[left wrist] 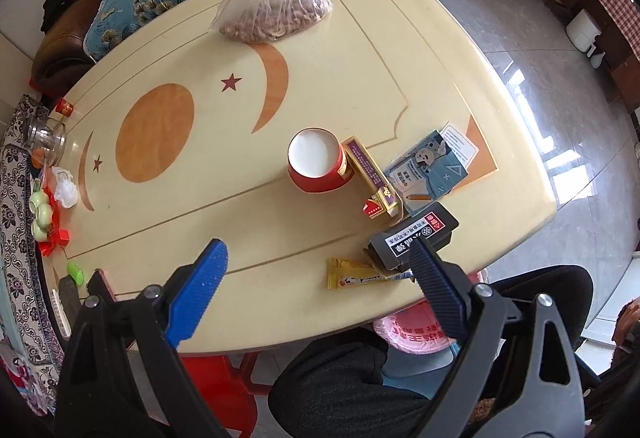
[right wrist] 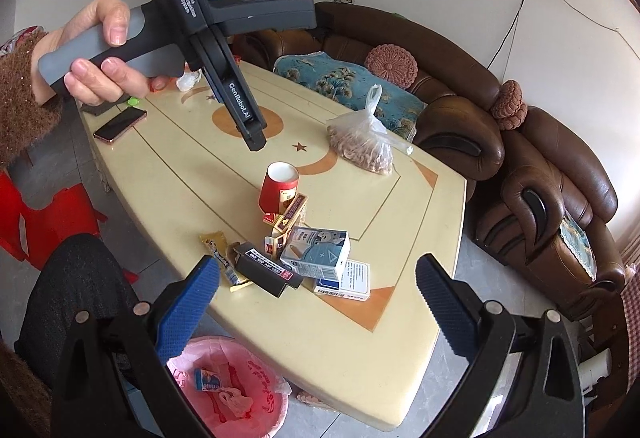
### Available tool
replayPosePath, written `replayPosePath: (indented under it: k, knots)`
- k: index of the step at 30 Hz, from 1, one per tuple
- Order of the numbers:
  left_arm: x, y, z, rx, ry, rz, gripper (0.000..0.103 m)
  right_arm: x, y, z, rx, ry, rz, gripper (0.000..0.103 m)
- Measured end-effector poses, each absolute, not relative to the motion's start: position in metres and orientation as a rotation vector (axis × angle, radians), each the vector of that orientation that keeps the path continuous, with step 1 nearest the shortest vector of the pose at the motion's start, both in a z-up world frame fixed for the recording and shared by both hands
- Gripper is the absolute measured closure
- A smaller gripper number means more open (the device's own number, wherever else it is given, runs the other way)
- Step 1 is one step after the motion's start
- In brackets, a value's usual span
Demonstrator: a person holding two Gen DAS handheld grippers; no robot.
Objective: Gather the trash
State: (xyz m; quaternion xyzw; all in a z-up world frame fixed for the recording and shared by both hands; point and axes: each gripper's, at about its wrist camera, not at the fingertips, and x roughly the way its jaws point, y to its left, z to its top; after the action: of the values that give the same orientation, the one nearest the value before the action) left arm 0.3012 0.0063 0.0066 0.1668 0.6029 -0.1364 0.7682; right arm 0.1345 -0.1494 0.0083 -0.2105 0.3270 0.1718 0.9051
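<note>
A cluster of trash lies on the cream table [left wrist: 192, 213]: a red paper cup [left wrist: 316, 161], a gold-purple carton [left wrist: 370, 177], a blue-white box [left wrist: 430, 167], a black box [left wrist: 414, 238] and a yellow wrapper [left wrist: 356, 278]. My left gripper [left wrist: 320, 270] is open and empty, hovering above the table's near edge, its right finger over the black box. My right gripper [right wrist: 318, 292] is open and empty, just above the black box [right wrist: 268, 272] and blue-white box [right wrist: 316, 250]. The left gripper [right wrist: 254, 141] also shows there, held high. A pink-lined trash bin [right wrist: 228, 386] holds a small box.
A plastic bag of nuts [left wrist: 272, 13] sits at the table's far end. A phone [right wrist: 120, 123], a glass jar [left wrist: 44, 137] and small items line the other end. Brown sofas [right wrist: 540, 165] surround the table. A red stool [right wrist: 44, 213] stands beside my knee.
</note>
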Motion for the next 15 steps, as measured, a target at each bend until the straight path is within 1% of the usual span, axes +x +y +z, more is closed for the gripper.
replayPosePath:
  k: [15]
  knots:
    - [0.345,-0.005,-0.046,0.378,1.407,-0.287,0.013,0.168,-0.135,-0.055,-0.544,0.769,0.443,0.007]
